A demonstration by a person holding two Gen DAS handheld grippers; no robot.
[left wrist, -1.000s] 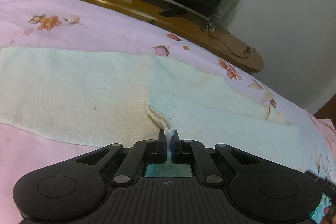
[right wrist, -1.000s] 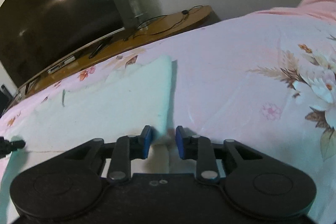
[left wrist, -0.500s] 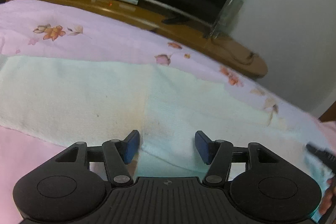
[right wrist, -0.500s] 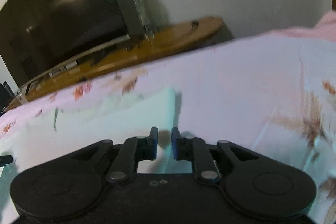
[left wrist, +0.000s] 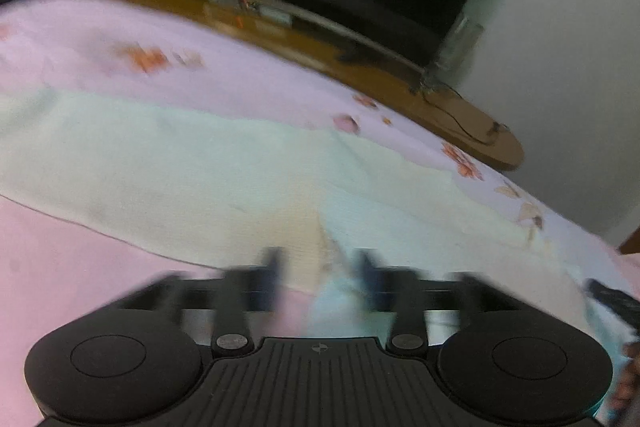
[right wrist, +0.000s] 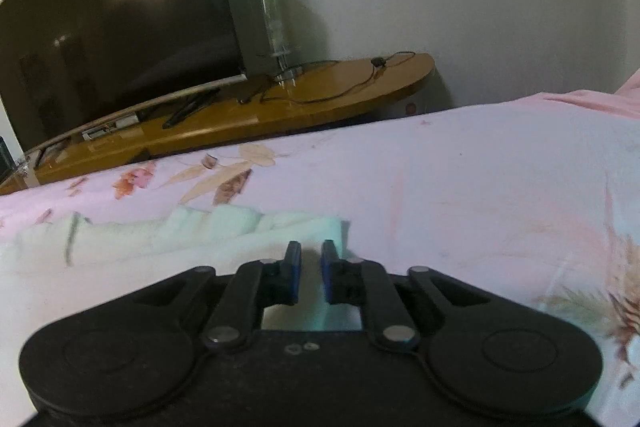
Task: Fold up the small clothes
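pink floral bedspread (left wrist: 256, 75) under cream garment (left wrist: 168, 179)

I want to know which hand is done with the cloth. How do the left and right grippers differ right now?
The left gripper has its jaws spread wide and opening, pads clear of the cream garment; the right gripper has a narrow gap, opening slightly, with the cloth's corner between its pads. The left view is motion-blurred; the right is sharp. Both sit low over the same garment on the pink floral bedsheet.
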